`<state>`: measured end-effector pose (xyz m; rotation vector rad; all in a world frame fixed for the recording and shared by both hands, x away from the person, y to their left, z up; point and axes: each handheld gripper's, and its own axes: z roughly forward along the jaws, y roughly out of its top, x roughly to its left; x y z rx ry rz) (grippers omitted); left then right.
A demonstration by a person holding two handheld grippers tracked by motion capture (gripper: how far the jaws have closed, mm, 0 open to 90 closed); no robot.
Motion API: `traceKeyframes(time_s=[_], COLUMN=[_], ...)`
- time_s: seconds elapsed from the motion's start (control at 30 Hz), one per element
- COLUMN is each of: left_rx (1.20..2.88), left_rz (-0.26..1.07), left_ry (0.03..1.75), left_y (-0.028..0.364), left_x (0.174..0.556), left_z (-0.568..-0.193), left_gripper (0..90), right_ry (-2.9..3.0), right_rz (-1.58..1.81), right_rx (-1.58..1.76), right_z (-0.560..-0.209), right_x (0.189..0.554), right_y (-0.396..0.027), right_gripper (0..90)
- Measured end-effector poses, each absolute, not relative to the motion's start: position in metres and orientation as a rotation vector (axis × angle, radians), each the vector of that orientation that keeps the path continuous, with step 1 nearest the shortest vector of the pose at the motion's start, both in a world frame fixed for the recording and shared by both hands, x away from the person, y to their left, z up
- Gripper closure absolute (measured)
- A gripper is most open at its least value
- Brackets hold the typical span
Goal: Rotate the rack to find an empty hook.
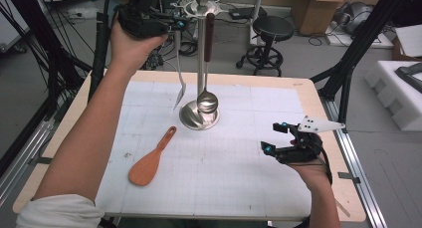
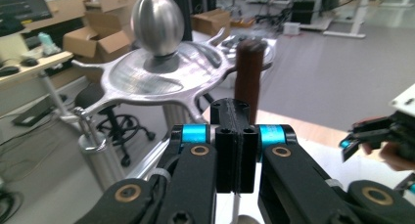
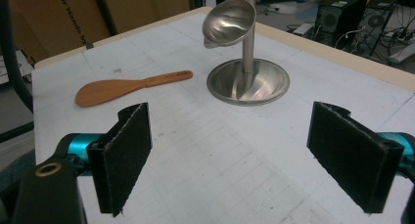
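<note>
The left gripper (image 1: 181, 23) is hovering high beside the crown of the steel utensil stand (image 1: 200, 63), and its fingers are pressing fully together. A metal spatula (image 1: 179, 93) is hanging straight down from just under them, its blade dangling a little above the counter (image 1: 239, 188) and close to the stand's round base, so the fingers are apparently pinching the top of its thin handle. In the left gripper view the hooked arms of the stand's top disc (image 2: 161, 72) are lying right ahead of the closed fingers. A ladle (image 1: 207, 101) with a dark wooden handle is already hanging on the stand's far side.

The step in hand is looking like hooking the spatula onto the rack. Next, the handle's end is needing to settle on a free arm before the fingers are letting go, and the release ought to be gentle so the spatula is not swinging into the ladle.

The right gripper (image 1: 272, 137) is waiting low over the counter's right part, fingers spread wide and holding nothing. A wooden rice paddle (image 1: 149, 163) is lying flat at front left, probably the next piece to hang
</note>
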<state>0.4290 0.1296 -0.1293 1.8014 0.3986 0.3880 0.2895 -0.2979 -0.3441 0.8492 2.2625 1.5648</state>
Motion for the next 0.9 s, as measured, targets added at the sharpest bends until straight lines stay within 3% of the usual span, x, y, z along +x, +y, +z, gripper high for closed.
traceKeyframes(time_s=[0.3, 0.47, 0.53, 0.9], left_rx=[1.807, 1.786, 1.785, 1.732], left_rz=[0.366, 0.36, 0.351, 0.362], left_ry=[0.358, 0.342, 0.355, 0.407], left_y=[0.137, 0.143, 0.147, 0.181], left_x=[0.418, 0.405, 0.401, 0.38], left_z=[-0.131, -0.137, -0.141, -0.172], left_gripper=[75.8, 65.1, 52.8, 37.2], right_ry=[2.267, 2.269, 2.272, 2.278], right_rz=[1.565, 1.564, 1.559, 1.559], right_rx=[0.85, 0.845, 0.841, 0.832], right_z=[-0.344, -0.343, -0.344, -0.343], right_x=[0.289, 0.289, 0.289, 0.287], right_y=[-0.297, -0.296, -0.295, -0.294], right_gripper=[15.9, 15.9, 15.9, 15.9])
